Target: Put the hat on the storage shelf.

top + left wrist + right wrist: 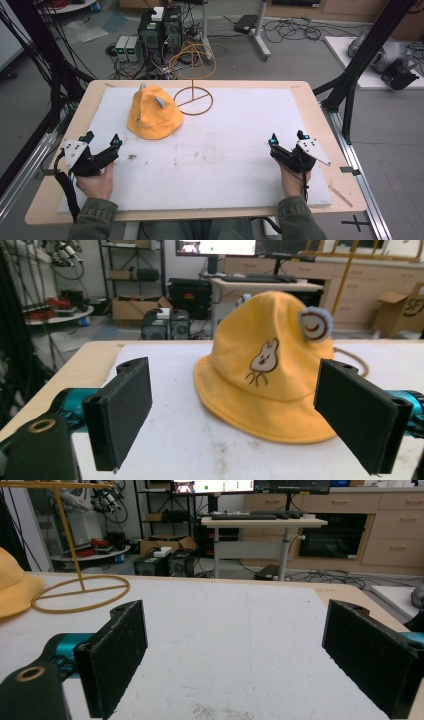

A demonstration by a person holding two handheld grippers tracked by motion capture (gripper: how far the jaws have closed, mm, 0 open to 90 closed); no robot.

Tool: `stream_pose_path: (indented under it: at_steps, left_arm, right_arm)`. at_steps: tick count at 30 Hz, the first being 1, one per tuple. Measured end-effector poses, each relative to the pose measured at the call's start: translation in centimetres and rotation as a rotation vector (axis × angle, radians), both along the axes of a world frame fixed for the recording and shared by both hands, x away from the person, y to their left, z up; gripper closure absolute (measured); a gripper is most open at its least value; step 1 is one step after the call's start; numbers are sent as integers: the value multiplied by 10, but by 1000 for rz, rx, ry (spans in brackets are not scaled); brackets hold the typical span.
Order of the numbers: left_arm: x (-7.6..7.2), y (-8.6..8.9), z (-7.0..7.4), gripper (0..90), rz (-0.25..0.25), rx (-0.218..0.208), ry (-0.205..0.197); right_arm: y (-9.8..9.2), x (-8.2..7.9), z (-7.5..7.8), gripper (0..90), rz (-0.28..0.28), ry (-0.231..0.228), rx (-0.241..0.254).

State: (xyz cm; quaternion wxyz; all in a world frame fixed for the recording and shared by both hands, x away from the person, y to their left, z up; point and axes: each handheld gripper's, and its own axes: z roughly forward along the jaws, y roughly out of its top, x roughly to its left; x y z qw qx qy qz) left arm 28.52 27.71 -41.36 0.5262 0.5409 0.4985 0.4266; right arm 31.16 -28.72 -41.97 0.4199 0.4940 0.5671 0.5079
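Observation:
A yellow bucket hat [152, 113] with small grey ears and a bunny print lies on the white mat, left of centre; it looms ahead in the left gripper view [265, 375], and its brim edge [15, 592] shows at the left of the right gripper view. Beside it stands a yellow wire stand with a ring base [194, 102] [82, 594]. My left gripper [103, 139] [250, 425] is open near the front left, a short way before the hat. My right gripper [287, 137] [240, 660] is open at the front right, nothing between its jaws.
The white mat [230, 150] covers a wooden table [320, 115]. Black frame posts [360, 60] flank the table. Computer boxes and cables [160, 35] sit on the floor beyond the far edge.

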Motion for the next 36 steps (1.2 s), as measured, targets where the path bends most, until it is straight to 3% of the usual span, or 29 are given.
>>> stream_pose_path:
  at_steps: [6, 7, 8, 10, 11, 14, 15, 19, 20, 21, 22, 23, 26, 31, 34, 36]
  left_arm:
    - [15, -10, 17, 158, -31, 7, -20]
    - [26, -17, 27, 159, -40, 17, -34]
    - [26, -17, 27, 159, -40, 17, -34]
    - [41, -27, 38, 159, -40, 47, -46]
    - [41, -27, 38, 159, -40, 47, -46]
    - [61, -38, 45, 159, -70, 64, -31]
    - [75, -46, 46, 161, -84, 86, -9]
    - [98, -51, 37, 162, -85, 82, 48]
    - [98, -51, 37, 161, -85, 82, 48]
    - [108, -50, 29, 166, -102, 67, 88]
    - [108, -50, 29, 168, -102, 67, 88]
    - [114, -48, 22, 169, -113, 53, 120]
    - [121, -48, 15, 175, -119, 44, 149]
    - [135, -53, -3, 192, -133, 56, 227]
    - [139, -55, -7, 304, -113, 51, 262]
    - [139, -56, -7, 406, -109, 55, 264]
  right_arm:
    - [-2, 1, -1, 106, 1, 4, -7]
    - [-2, 1, -1, 106, 1, 6, -1]
    - [-1, 1, -1, 106, 2, 5, -3]
    - [-1, 1, -1, 106, 8, 8, -4]
    - [-1, 1, -1, 106, 8, 8, -4]
    - [1, 2, -2, 106, 18, 9, -5]
    - [1, 2, -2, 106, 17, 8, 2]
    - [1, 3, -3, 106, 25, 16, 13]
    - [1, 3, -3, 106, 25, 16, 13]
    - [2, 3, -3, 106, 28, 19, 17]
    - [2, 3, -3, 106, 28, 19, 17]
    - [2, 4, -3, 106, 37, 21, 21]
    - [3, 5, -5, 106, 43, 28, 20]
    - [4, 6, -5, 106, 52, 30, 11]
    - [5, 6, -5, 106, 56, 32, 13]
    - [5, 6, -6, 106, 56, 31, 11]
